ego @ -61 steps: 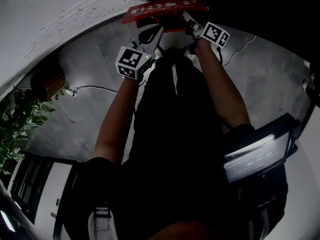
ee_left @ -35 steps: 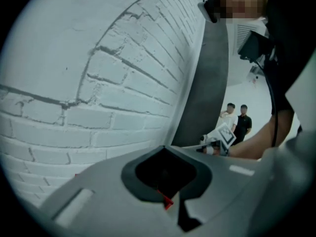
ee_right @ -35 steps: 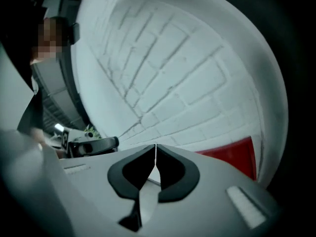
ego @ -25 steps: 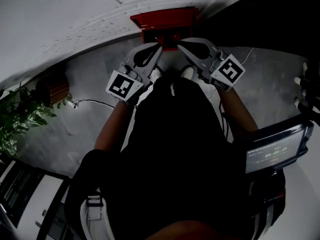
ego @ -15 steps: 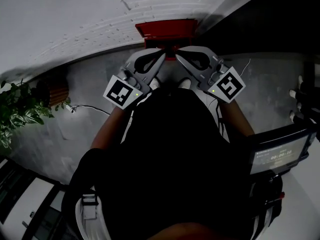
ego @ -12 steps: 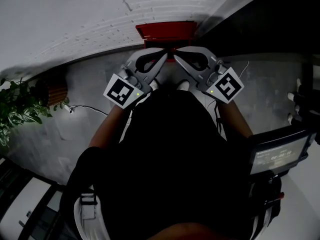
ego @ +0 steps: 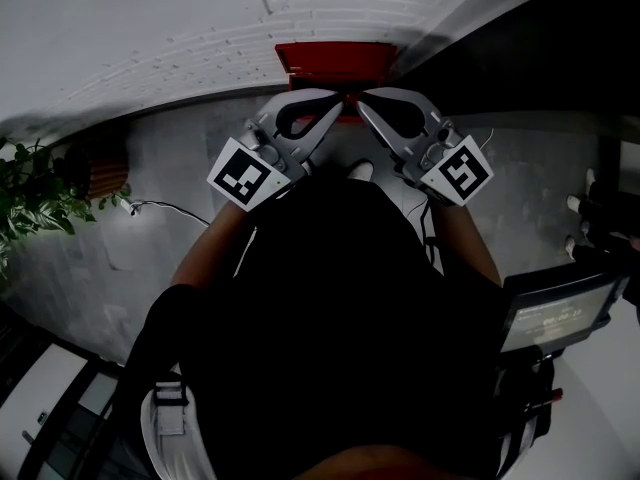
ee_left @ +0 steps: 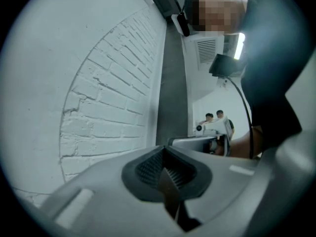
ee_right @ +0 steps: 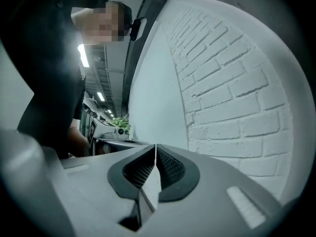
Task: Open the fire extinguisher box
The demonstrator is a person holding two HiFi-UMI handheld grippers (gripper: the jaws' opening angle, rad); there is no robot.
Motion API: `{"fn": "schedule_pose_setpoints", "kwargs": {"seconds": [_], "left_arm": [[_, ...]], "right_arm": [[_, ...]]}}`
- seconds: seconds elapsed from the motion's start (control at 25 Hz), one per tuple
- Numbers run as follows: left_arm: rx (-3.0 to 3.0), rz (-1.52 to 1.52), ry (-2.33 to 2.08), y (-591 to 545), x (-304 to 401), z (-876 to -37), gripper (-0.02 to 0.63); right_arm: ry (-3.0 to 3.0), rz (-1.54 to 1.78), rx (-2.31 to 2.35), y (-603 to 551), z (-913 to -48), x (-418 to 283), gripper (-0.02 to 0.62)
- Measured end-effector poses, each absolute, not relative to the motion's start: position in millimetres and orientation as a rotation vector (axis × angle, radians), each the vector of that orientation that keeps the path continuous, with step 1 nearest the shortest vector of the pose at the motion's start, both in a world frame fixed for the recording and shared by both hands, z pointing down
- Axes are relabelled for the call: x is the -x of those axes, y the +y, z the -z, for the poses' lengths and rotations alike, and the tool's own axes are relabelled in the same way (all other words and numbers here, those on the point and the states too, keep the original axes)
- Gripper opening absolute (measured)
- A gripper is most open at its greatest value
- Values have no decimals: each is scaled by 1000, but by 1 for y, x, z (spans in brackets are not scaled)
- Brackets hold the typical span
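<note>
While both pairs of jaws sit clenched on nothing, the left gripper (ego: 337, 104) and right gripper (ego: 362, 106) are held level. Their tips angle toward each other just in front of the red metal fire extinguisher box (ego: 335, 58), set at the foot of the white-painted brick wall (ego: 200, 28). Neither tool appears to touch the box, and whether its door is open cannot be read from above, so the task looks unfinished. Room is tight ahead, where box meets wall. The grey concrete floor (ego: 150, 153) lies free on both sides, with a thin dark cable (ego: 165, 206) and leafy green plant (ego: 35, 193) well left and a lit screen (ego: 555, 313) right.
</note>
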State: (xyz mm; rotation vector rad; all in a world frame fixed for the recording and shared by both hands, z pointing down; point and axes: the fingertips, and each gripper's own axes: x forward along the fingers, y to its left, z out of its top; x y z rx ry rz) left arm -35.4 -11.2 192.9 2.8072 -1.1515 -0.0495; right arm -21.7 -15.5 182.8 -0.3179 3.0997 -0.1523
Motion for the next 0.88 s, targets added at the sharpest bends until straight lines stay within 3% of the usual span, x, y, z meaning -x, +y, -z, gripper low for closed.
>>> {"fn": "schedule_pose_setpoints", "kwargs": {"seconds": [0.88], "left_arm": [[-2792, 51, -1145, -12, 37, -197, 0]], "right_arm": [[3095, 177, 357, -16, -190, 19, 14]]}}
